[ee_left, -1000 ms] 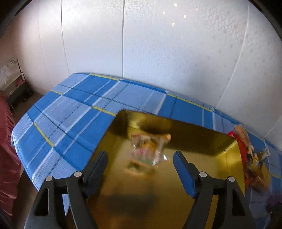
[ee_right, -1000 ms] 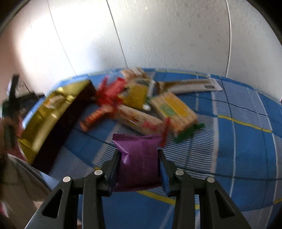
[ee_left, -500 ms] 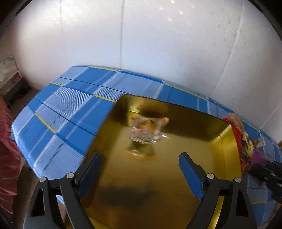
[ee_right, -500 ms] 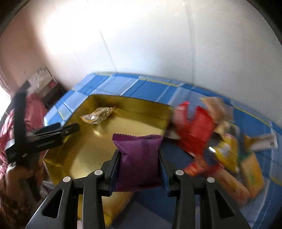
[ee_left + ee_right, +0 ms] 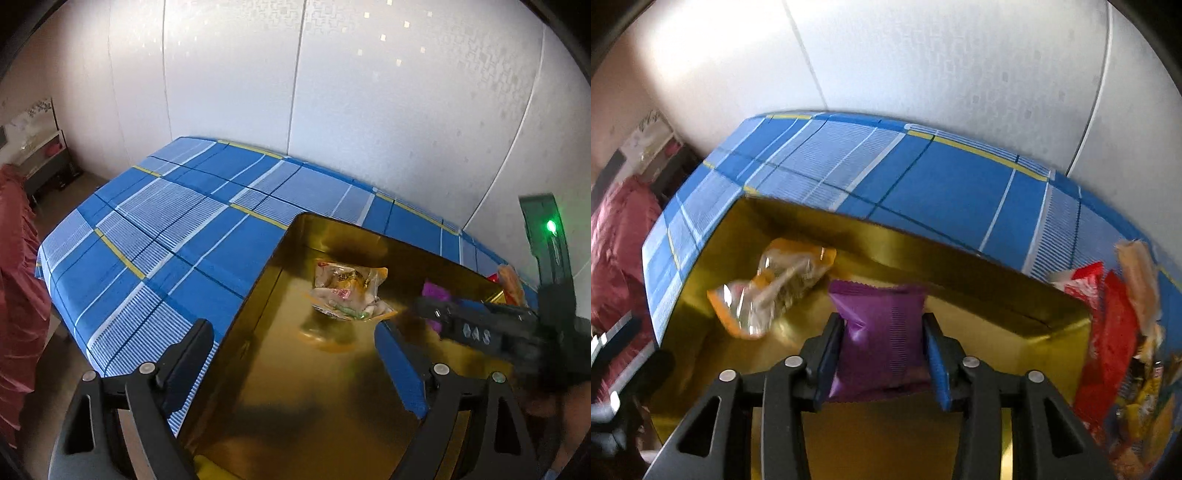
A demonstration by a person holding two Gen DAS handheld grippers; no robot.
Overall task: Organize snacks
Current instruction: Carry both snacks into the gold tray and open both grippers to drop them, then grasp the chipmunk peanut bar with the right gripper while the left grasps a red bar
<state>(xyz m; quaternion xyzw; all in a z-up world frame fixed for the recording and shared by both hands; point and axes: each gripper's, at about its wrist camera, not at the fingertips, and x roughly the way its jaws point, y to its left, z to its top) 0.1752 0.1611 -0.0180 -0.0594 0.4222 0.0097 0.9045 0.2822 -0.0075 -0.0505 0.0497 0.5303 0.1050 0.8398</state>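
Observation:
My right gripper (image 5: 882, 323) hangs over the gold tray (image 5: 997, 291) with a purple snack packet (image 5: 879, 306) upright between its blue pads. Its jaws are opening, but both pads still touch the packet's sides. In the left wrist view the same purple packet (image 5: 436, 291) shows at the tray's right side behind the right tool's blurred black body. A clear and orange snack bag (image 5: 347, 291) (image 5: 775, 284) lies on the tray floor near the far wall. Over the near-left part of the gold tray (image 5: 369, 230), my left gripper (image 5: 291, 332) stands open with nothing between its fingers.
A heap of red, yellow and orange snack packets (image 5: 1108, 332) lies just right of the tray. The blue plaid tablecloth (image 5: 166, 229) stretches left and back to a white wall. Red fabric (image 5: 18, 295) hangs beyond the table's left edge.
My right gripper carried the purple packet left from the snack heap to above the tray. The left gripper's jaws widened and it shifted slightly. The clear bag now lies still.

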